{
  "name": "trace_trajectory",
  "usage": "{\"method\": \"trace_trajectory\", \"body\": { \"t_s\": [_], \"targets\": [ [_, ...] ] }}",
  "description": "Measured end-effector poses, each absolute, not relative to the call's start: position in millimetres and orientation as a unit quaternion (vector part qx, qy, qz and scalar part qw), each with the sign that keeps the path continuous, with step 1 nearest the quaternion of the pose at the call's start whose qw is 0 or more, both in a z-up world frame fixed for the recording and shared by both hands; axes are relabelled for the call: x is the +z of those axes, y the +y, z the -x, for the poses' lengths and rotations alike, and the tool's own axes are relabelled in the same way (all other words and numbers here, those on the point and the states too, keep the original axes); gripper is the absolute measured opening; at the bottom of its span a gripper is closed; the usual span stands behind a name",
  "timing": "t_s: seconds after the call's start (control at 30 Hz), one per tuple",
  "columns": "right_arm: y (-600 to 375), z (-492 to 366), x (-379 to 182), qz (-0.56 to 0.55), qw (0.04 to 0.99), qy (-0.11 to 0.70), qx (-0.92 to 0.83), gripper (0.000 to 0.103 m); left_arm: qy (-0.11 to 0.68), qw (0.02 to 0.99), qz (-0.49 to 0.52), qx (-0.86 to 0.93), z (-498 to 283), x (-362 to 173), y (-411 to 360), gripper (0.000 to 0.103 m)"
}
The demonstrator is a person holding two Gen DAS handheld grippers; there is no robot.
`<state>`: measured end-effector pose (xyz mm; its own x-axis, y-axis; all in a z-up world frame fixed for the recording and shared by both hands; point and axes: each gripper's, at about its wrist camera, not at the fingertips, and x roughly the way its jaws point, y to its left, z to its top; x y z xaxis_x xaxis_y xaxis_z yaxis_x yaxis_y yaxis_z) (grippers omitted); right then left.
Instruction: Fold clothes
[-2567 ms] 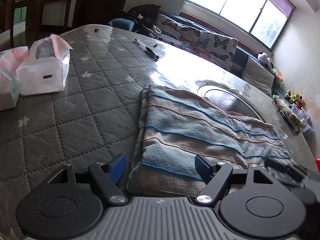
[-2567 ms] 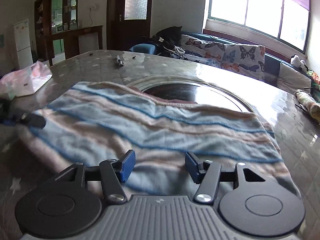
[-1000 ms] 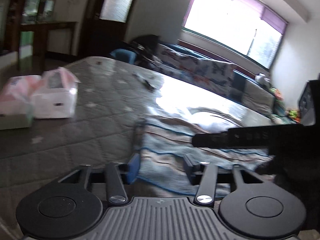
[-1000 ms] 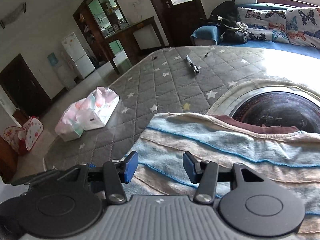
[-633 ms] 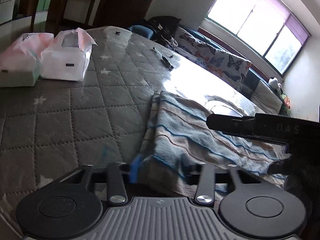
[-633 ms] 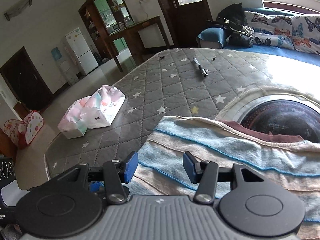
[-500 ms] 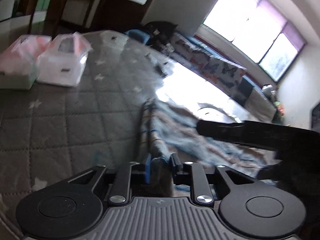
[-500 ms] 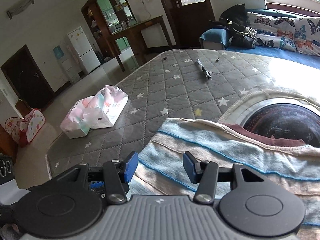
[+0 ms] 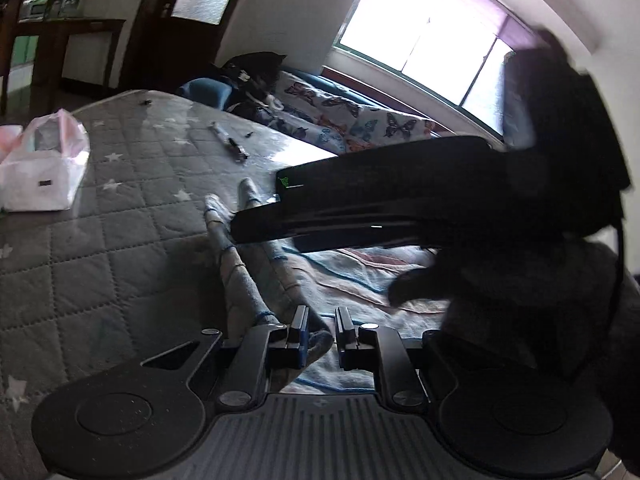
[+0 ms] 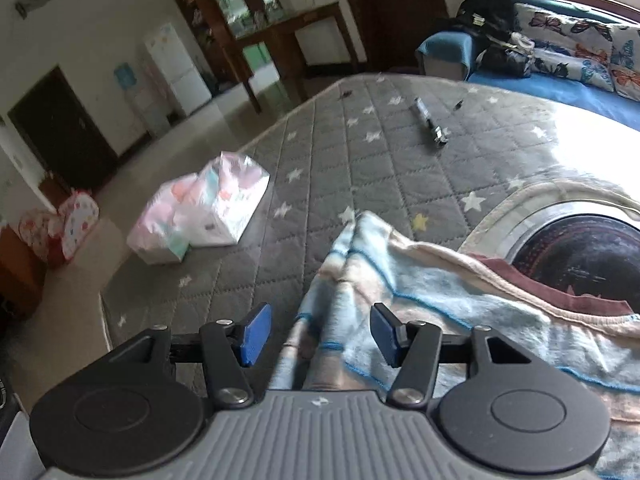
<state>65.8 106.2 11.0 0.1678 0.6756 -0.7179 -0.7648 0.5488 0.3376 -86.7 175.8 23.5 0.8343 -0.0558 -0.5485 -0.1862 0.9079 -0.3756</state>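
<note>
Left gripper (image 9: 319,334) fingers just closed, pinching striped garment (image 9: 280,292) edge; right gripper (image 10: 318,334) fingers spread, just widening astride the edge; quilted surface (image 10: 360,152) bare beyond.

From my left camera, the right gripper (image 9: 420,204) is a dark, blurred bar across the middle; it hides most of the cloth (image 9: 344,276) and the table (image 9: 120,216) behind it. The hand (image 9: 568,280) on it is only a black mass, cut off at the right edge. I cannot tell whether the left gripper (image 9: 320,340) truly pinches the fold between its pads. From my right camera, the tissue packs (image 10: 208,212) are smeared and their print unreadable. The pen (image 10: 430,126) is too small to tell what it is. The cloth runs off the right edge.
</note>
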Motion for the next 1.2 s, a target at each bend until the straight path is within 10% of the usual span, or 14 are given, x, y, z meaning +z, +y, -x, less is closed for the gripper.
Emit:
{"method": "trace_trajectory", "body": {
  "t_s": [0.2, 0.4, 0.73, 1.2],
  "targets": [
    [124, -63, 2, 0.119, 0.756, 0.457, 0.453, 0.056, 0.293, 0.937, 0.192, 0.016, 82, 19, 162, 0.012],
    [111, -66, -7, 0.121, 0.753, 0.464, 0.451, 0.015, 0.295, 0.939, 0.175, -0.023, 85, 19, 155, 0.017],
    [41, -68, 14, 0.052, 0.791, 0.422, 0.441, 0.009, 0.257, 0.949, 0.127, -0.129, 107, 30, 141, 0.103],
    [-51, -77, 7, 0.017, 0.820, 0.413, 0.395, 0.007, 0.259, 0.949, 0.125, -0.132, 87, 36, 131, 0.103]
  ]
}}
